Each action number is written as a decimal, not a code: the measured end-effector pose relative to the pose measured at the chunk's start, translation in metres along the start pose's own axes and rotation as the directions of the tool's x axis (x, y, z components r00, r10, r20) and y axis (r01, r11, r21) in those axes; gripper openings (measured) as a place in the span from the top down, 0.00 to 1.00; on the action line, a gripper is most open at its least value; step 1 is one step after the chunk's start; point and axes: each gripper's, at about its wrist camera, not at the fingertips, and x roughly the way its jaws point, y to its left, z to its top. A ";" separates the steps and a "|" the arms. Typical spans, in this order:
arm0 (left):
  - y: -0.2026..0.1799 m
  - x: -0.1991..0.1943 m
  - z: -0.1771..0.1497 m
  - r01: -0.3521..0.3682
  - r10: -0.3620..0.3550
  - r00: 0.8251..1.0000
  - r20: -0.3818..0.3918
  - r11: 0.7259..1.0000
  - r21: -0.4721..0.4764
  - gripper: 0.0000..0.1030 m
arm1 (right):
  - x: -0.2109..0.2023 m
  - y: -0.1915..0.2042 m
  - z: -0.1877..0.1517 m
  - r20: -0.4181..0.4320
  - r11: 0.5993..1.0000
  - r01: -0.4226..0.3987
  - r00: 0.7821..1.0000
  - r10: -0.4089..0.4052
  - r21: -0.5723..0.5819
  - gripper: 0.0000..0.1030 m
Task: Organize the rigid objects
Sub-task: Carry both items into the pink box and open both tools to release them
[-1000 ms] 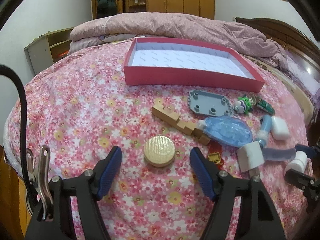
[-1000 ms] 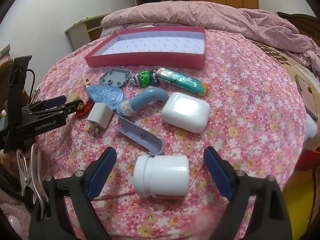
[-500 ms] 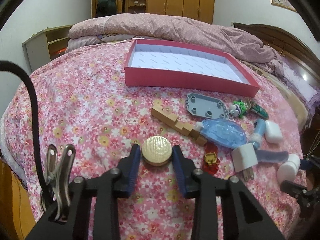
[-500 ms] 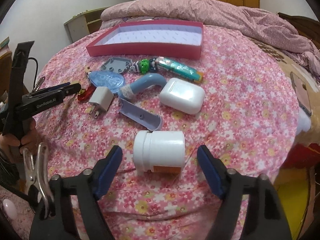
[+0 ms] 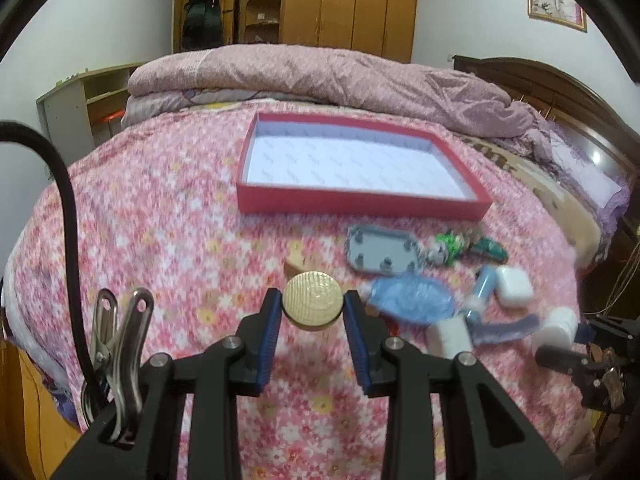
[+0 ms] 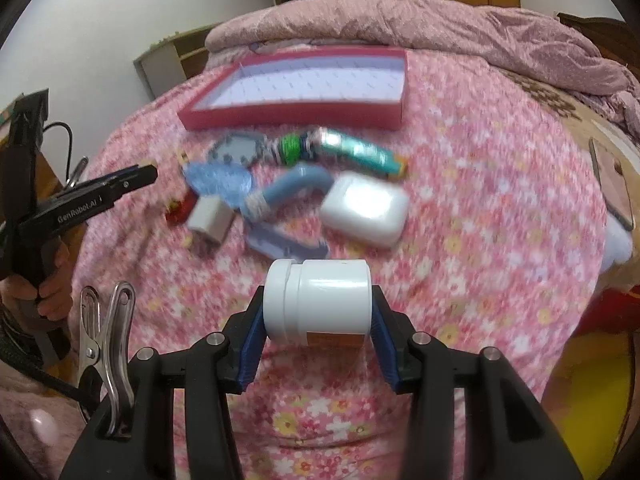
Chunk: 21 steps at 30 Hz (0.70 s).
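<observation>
My left gripper is shut on a round gold disc and holds it above the flowered bedspread. My right gripper is shut on a white jar lying sideways, lifted off the bed. A shallow red tray with a white floor sits further back; it also shows in the right wrist view. Loose items lie between: a grey plate, a blue oval case, a white earbud case, a white charger, a bent blue tube, a green tube.
A folded pink quilt lies behind the tray. A dark wooden headboard stands at the right, a shelf unit at the left. A phone lies on the bed's right side. The left gripper shows in the right wrist view.
Both grippers closed: the left on the gold disc, the right on the white jar. Both lifted their objects off the bedspread. The views are blurred by motion.
</observation>
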 end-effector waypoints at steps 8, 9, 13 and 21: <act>-0.004 0.013 0.052 0.012 -0.012 1.000 0.019 1.000 0.018 0.68 | -0.011 0.000 0.056 0.106 0.998 0.019 0.994 -0.013 -0.057 0.53; -0.004 0.016 0.057 0.008 -0.008 1.000 0.020 1.000 0.021 0.68 | -0.010 0.001 0.062 0.115 0.998 0.019 0.993 -0.012 -0.060 0.53; -0.004 0.029 0.078 0.005 -0.005 1.000 0.018 1.000 0.020 0.68 | -0.001 0.002 0.091 0.145 0.997 0.017 0.989 -0.006 -0.077 0.53; -0.004 0.071 0.104 -0.004 0.004 0.999 -0.034 1.000 -0.006 0.68 | 0.042 -0.006 0.138 0.126 0.999 -0.012 0.992 0.017 -0.034 0.53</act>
